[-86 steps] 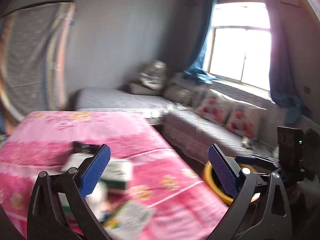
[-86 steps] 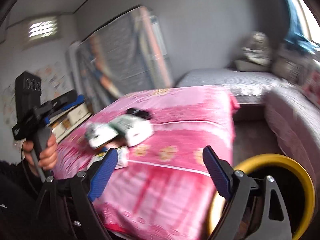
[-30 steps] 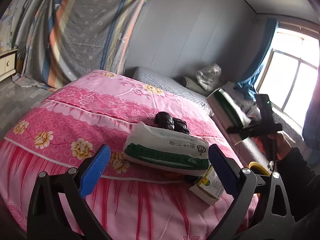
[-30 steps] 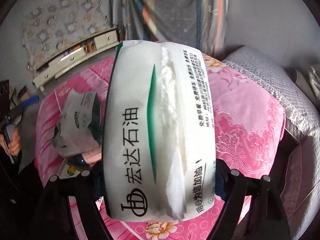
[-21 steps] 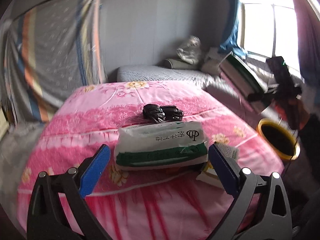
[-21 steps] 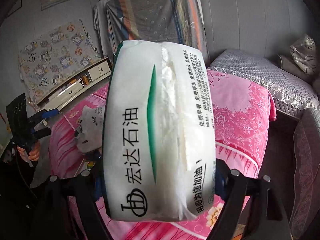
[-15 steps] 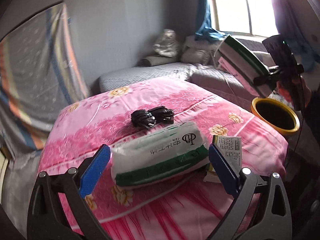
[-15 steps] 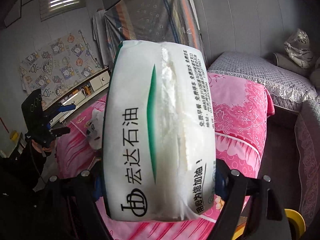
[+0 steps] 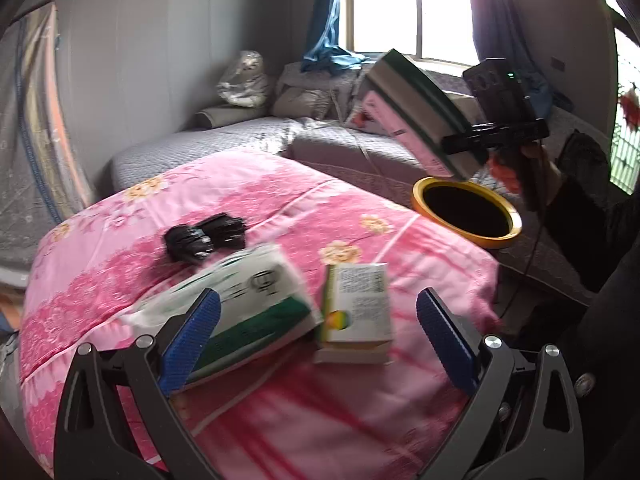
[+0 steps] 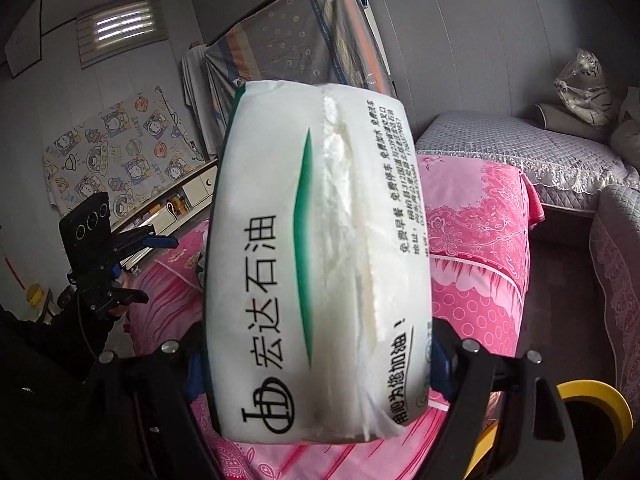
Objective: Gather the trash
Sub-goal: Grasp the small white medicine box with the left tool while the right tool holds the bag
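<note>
Between the blue pads of the right hand-held gripper [image 10: 316, 364], closest to its camera, a white tissue pack [image 10: 316, 256] with a green stripe and black Chinese lettering is clamped at both sides and fills most of that view. Low at the right edge of the same view, part of a yellow-rimmed bin [image 10: 600, 408] shows beside the pink floral bed [image 10: 476, 248]. From the left wrist camera, the left hand-held gripper [image 9: 316, 340] is spread wide with nothing between its blue pads, hovering over the near edge of the bed [image 9: 280, 208]. Just past its fingers lie a second white-and-green tissue pack [image 9: 240, 304], blurred, and, touching its right end, a small box [image 9: 356, 312] with a green edge. Farther toward the middle of the bed sits a crumpled black bundle [image 9: 204, 236]. Beyond the bed's right edge stands the yellow-rimmed bin [image 9: 466, 212], and the held tissue pack [image 9: 416, 112] hangs tilted above its far rim. A grey couch [image 9: 224, 140] and a bright window [image 9: 404, 8] lie behind.
</note>
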`<state>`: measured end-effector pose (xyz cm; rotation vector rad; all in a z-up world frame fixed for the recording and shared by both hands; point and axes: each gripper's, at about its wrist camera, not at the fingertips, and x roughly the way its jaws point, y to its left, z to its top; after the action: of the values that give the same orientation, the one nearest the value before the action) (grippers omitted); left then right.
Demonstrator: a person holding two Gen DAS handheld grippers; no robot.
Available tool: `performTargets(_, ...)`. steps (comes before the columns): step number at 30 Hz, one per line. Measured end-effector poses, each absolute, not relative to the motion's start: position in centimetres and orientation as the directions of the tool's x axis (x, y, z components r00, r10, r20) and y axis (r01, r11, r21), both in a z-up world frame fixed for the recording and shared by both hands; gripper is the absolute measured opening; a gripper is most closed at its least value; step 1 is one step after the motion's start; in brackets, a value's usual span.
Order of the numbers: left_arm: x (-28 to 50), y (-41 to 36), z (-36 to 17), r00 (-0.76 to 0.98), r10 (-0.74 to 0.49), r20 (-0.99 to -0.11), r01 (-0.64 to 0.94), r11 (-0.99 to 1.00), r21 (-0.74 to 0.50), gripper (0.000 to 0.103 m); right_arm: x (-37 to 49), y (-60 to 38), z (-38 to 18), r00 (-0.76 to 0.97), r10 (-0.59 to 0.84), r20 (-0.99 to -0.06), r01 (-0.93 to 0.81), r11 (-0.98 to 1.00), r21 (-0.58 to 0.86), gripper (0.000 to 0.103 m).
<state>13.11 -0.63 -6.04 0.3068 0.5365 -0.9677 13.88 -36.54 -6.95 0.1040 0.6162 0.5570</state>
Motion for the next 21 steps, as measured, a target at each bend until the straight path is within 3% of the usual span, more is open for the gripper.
performTargets(4, 12.6, -5.8, -6.2, 0.499, -0.591, -0.634, 0.819, 0.560, 0.122, 0.094, 13.9, -37.1, -7.2, 0.683, 0.530, -0.502, -0.453, 0.847, 0.279, 0.078)
performTargets(10, 13.9, -11.7, -7.8, 0.375, -0.519, -0.768, 0.850, 0.522, 0.062, 0.092, 12.9, -37.8, -7.4, 0.696, 0.530, -0.485, -0.442, 0.848, 0.293, 0.078)
performTargets(13, 14.2, -13.3, -8.7, 0.343, -0.490, -0.801, 0.858, 0.511, 0.055, 0.084, 12.2, -38.5, -7.6, 0.698, 0.537, -0.473, -0.439, 0.843, 0.309, 0.078)
performTargets(21, 17.0, -15.1, -11.1, 0.275, -0.410, -0.870, 0.851, 0.524, 0.022, 0.084, 10.8, -40.1, -8.6, 0.713, 0.529, -0.460, -0.412, 0.847, 0.335, 0.078)
